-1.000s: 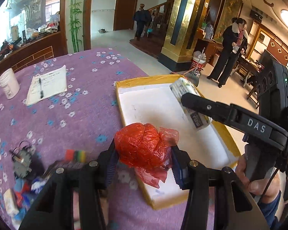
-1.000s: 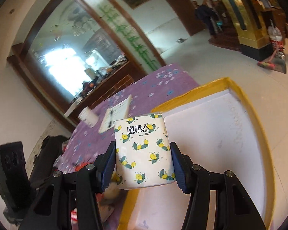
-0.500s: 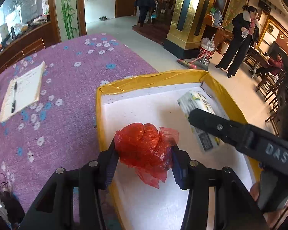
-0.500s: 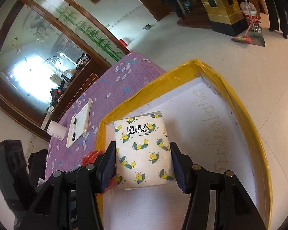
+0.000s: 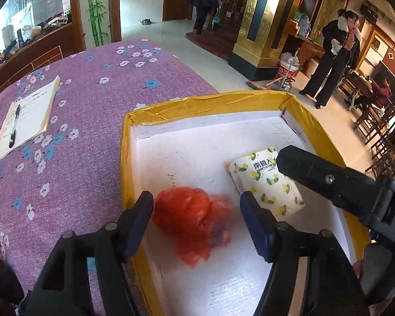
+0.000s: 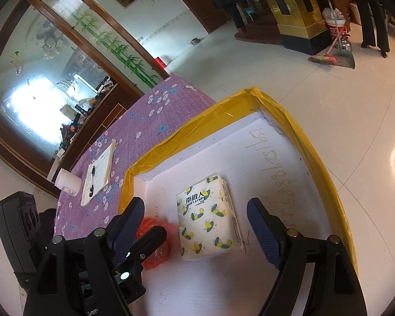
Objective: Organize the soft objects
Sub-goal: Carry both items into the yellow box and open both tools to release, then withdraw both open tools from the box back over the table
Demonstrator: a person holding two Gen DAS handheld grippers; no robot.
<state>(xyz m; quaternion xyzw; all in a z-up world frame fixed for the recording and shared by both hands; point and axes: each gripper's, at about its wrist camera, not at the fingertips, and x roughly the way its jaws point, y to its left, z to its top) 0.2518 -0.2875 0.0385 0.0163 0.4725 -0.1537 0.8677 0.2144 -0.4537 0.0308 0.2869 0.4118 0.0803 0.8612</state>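
Both bundles have left the grippers since a second ago: then the red plastic bag and the tissue pack were pinched between the pads above the table, and now each lies on the white floor of the foam box point(image 5: 213, 105), the one with the yellow-taped rim.

Over the box, the left gripper point(image 5: 196, 217) has its jaws opening. The red plastic bag point(image 5: 191, 220) sits between them, crumpled and a little blurred, and the pads stand clear of it on either side. It lies near the box's left wall, close to the near end.

Beside it, the right gripper point(image 6: 195, 226) is opening too, jaws spread wide. The tissue pack point(image 6: 209, 214), white with a yellow lemon print, lies flat on the box floor between the fingers with a gap to each pad. It rests just right of the red bag, towards the middle of the box, the two close together but I cannot tell whether they touch.

Left of the box, on the purple flowered tablecloth point(image 5: 97, 121), lies a notepad point(image 5: 26, 118) with a pen point(image 5: 14, 126) on it, and beyond that a white cup point(image 6: 67, 183) on its side.
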